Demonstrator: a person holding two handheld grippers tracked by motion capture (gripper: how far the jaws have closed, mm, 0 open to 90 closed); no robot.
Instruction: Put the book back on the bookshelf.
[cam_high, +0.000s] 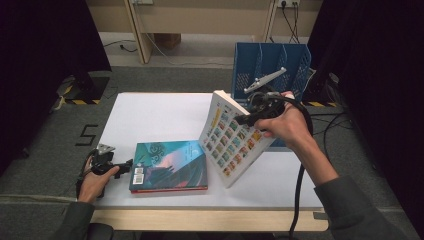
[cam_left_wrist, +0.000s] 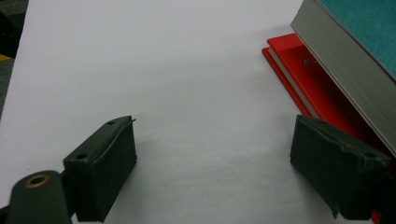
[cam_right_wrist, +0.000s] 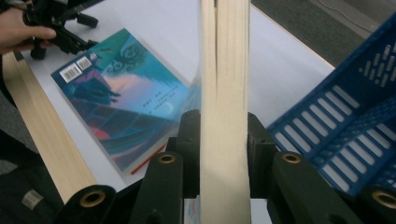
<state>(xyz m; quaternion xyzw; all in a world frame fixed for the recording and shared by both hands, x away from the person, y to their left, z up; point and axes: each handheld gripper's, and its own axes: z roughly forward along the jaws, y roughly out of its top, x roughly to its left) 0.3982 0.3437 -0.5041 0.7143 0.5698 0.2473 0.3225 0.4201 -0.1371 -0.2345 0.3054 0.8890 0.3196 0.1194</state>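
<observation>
Picture-grid book (cam_high: 231, 139) pinched in right hand-held gripper (cam_right_wrist: 223, 154) – page edges close-up; left hand-held gripper (cam_left_wrist: 212, 172) wide.

The right hand (cam_high: 285, 122) is raised over the surface's right side, forearm slanting up from the lower right, its right gripper (cam_high: 244, 119) clamped, fingers (cam_right_wrist: 189, 140) pressed close. The left hand (cam_high: 95, 177) sits low at the left edge; the left gripper (cam_high: 127, 164) has its 2 fingers (cam_left_wrist: 105, 163) wide apart.
</observation>
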